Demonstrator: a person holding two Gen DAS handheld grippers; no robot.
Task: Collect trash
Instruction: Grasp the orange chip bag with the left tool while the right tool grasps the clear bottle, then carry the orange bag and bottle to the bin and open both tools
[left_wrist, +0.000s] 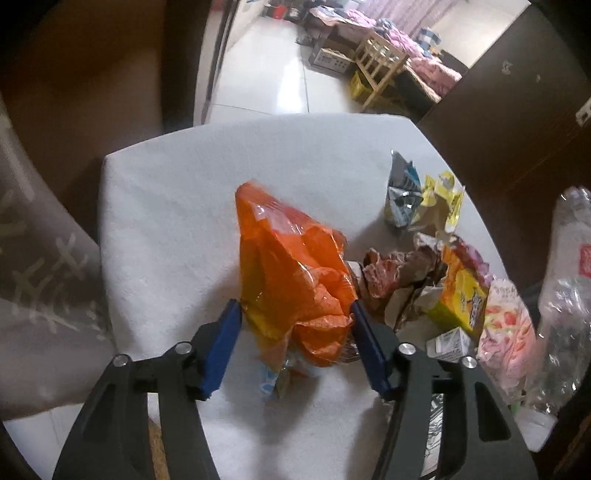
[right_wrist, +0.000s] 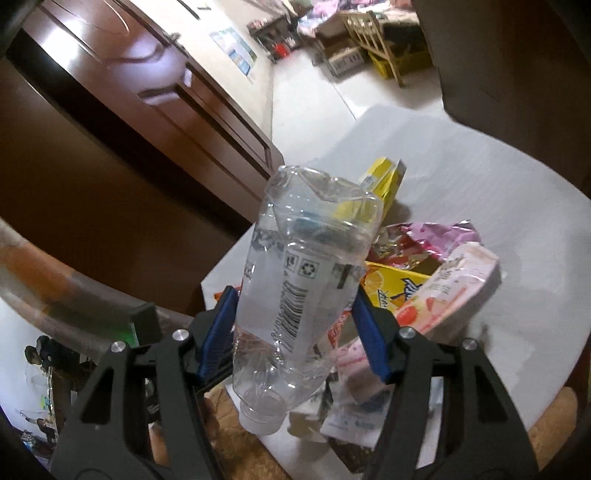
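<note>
A: Left wrist view — left hand-held gripper (left_wrist: 295, 314) clamped on a crumpled orange plastic bag (left_wrist: 291, 280), blue pads pressing both sides. Bag held above the white-covered bench (left_wrist: 177, 206).

B: Noted. Other litter?

A: Pile to the right of the bag: brown crumpled wrapper (left_wrist: 391, 273), yellow drink carton (left_wrist: 461, 295), pink strawberry packet (left_wrist: 506, 325). Farther back, a silver-blue snack bag (left_wrist: 402, 192) beside a yellow wrapper (left_wrist: 448, 195).

B: Right side?

A: Right wrist view — right hand-held gripper (right_wrist: 293, 325) closed around a crushed clear plastic bottle (right_wrist: 303, 291), cap end pointing down toward the camera, barcode label facing out. Bottle is lifted over the bench edge, the trash pile behind it.
</note>
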